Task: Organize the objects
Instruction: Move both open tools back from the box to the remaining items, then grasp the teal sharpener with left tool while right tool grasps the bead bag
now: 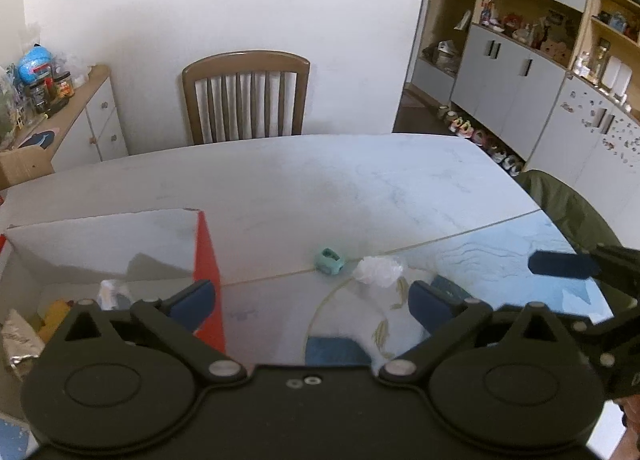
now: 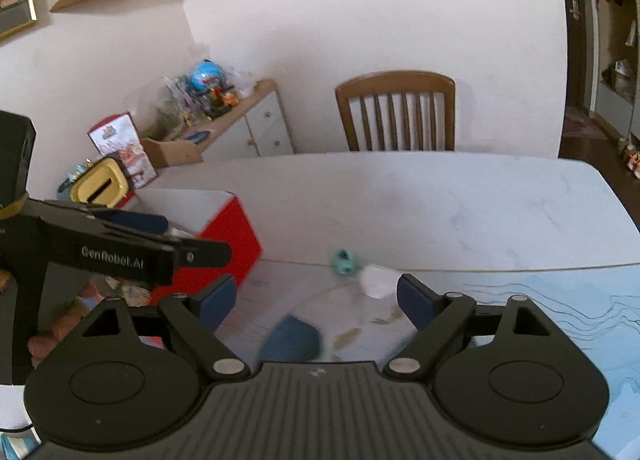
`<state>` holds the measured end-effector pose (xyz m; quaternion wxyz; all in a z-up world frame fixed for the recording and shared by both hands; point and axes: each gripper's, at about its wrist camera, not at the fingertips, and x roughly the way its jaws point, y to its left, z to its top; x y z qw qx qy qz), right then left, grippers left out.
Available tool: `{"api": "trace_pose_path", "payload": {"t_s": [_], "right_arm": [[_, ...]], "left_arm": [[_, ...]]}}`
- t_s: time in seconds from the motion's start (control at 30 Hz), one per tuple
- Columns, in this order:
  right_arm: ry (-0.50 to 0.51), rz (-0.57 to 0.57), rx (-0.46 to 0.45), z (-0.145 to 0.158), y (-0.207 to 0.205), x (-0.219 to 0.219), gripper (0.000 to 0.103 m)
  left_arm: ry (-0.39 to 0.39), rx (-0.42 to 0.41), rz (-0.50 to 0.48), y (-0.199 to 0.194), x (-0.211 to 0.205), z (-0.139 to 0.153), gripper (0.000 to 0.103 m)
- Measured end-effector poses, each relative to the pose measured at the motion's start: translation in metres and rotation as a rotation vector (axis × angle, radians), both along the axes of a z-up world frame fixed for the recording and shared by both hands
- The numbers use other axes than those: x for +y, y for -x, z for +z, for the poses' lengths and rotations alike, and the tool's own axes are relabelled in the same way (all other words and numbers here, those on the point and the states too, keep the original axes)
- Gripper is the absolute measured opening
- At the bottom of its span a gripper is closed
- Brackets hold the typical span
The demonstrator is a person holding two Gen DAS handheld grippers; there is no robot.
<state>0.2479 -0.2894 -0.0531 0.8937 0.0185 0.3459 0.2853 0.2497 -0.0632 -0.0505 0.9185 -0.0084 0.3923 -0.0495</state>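
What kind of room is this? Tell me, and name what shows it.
Most likely a home dining or living room: a wooden chair at a marble-look table, wall cabinets with shelves of toys and knick-knacks, and shoes lined along the floor.

Table (image 1: pixel 280 188) runs across both views; chair (image 1: pixel 245 98) behind its far edge, against the wall. Open box (image 1: pixel 206 260) on the table at left, packets inside it. Small toy (image 1: pixel 329 260) near table middle, right of the box; crumpled wad (image 1: pixel 378 270) just beside the toy on its right. Placemat (image 1: pixel 360 316) nearer than both, wad at its far rim. Sideboard (image 1: pixel 86 116) behind the table at left; cabinets (image 1: pixel 516 84) far right. Left gripper (image 1: pixel 310 302) above box wall and placemat; right gripper (image 2: pixel 316 300) to its right, above placemat
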Motion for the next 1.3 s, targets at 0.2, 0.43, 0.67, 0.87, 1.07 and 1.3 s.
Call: {"api": "trace_pose_path", "payload": {"t_s": [0.2,0.43,0.67,0.87,1.07,1.3], "right_arm": [[0.052,0.029,0.002,-0.020,-0.029,-0.009,0.088],[0.100,0.111,-0.001,-0.043,-0.058,-0.003,0.088],[0.122,0.154,0.029,-0.070,-0.088,0.007,0.088],[0.149,0.171,0.054,-0.093,-0.108,0.016,0.088],[0.164,0.165,0.064,-0.110,-0.120,0.022,0.088],[0.158,0.154,0.073,-0.119,-0.125,0.032,0.088]], "left_arm": [[0.002,0.027,0.055,-0.035,-0.015,-0.019,0.102],[0.004,0.084,0.101,-0.074,-0.024,-0.043,0.102],[-0.050,0.146,0.132,-0.111,-0.035,-0.067,0.102],[-0.069,0.199,0.132,-0.131,-0.039,-0.091,0.102],[-0.058,0.234,0.151,-0.141,-0.036,-0.108,0.102],[-0.013,0.264,0.163,-0.148,-0.031,-0.120,0.089]]}}
